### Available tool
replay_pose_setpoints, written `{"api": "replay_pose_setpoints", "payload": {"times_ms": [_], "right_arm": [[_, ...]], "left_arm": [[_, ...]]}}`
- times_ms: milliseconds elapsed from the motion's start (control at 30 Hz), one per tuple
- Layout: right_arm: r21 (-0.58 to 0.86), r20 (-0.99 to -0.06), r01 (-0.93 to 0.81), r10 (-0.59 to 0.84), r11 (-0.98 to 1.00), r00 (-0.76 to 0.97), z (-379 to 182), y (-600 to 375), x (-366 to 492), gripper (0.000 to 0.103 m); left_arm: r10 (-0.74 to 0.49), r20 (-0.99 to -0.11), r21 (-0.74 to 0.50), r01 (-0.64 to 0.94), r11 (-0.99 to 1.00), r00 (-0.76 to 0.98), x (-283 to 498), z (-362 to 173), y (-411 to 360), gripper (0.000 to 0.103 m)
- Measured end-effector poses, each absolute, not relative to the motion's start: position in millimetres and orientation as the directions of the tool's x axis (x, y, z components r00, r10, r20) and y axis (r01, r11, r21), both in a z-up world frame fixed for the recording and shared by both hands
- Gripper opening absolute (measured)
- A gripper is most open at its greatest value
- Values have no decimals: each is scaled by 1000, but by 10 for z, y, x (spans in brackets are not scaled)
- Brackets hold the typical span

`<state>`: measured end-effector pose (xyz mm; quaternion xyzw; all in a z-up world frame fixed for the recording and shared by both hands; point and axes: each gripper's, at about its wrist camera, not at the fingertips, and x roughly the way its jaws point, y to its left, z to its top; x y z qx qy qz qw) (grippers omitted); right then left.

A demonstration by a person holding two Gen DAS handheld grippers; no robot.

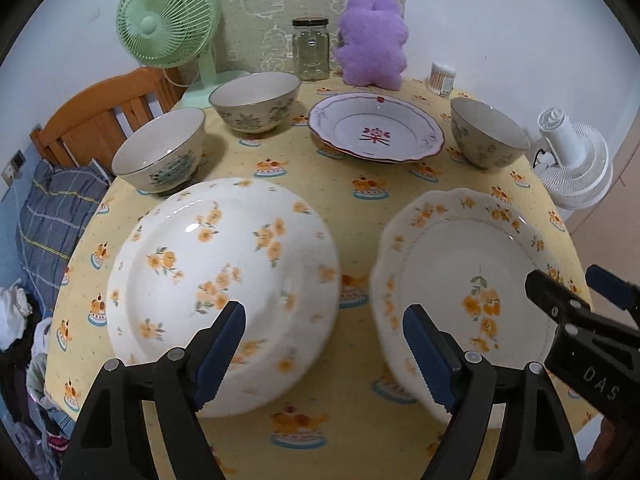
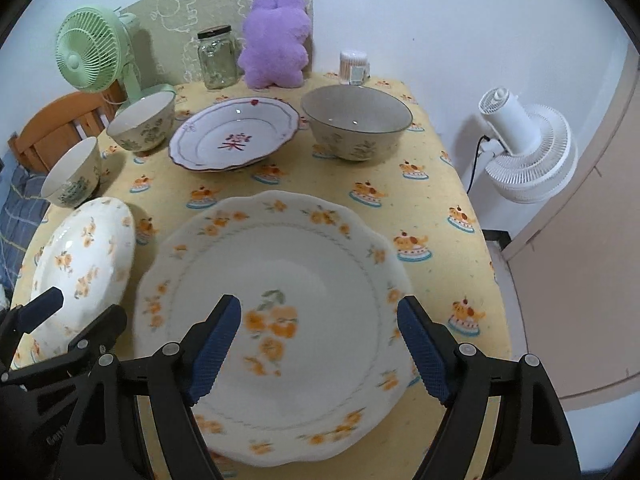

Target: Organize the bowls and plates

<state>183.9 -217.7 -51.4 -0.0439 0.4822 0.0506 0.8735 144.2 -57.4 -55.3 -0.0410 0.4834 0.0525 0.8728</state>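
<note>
Grippers are held wide open and empty: left gripper [image 1: 324, 354] above round plate [image 1: 224, 280], right gripper [image 2: 319, 350] above scalloped plate [image 2: 272, 312].

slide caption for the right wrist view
Open right claw above scalloped floral plate; bowls and plates on yellow tablecloth.

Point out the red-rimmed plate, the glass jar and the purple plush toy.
red-rimmed plate [image 1: 376, 134]: left wrist view, on the red character at its centre.
glass jar [image 2: 217, 62]: right wrist view, on its clear body.
purple plush toy [image 1: 372, 46]: left wrist view, on its fluffy middle.
</note>
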Motion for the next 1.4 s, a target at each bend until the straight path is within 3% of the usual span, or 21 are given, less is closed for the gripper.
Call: {"api": "replay_pose_setpoints", "payload": {"times_ms": [567, 1033, 1133, 1400], "right_arm": [[-53, -841, -88, 3, 995, 541, -429, -964, 1540, 83], [-51, -885, -112, 7, 992, 466, -622, -422, 1751, 82], [-29, -897, -125, 29, 992, 440, -714, -393, 1880, 74], [-13, -926, -150, 44, 989, 375, -942, -321, 2151, 67]], "left_arm": [[14, -829, -13, -45, 999, 559, 1319, -508, 544, 85], [33, -862, 38, -2, 999, 505, 1571, -723, 1004, 85], [44, -873, 44, -12, 999, 485, 1661, -806, 1035, 85], [52, -895, 41, -35, 999, 443, 1842, -970, 1072, 78]]}}
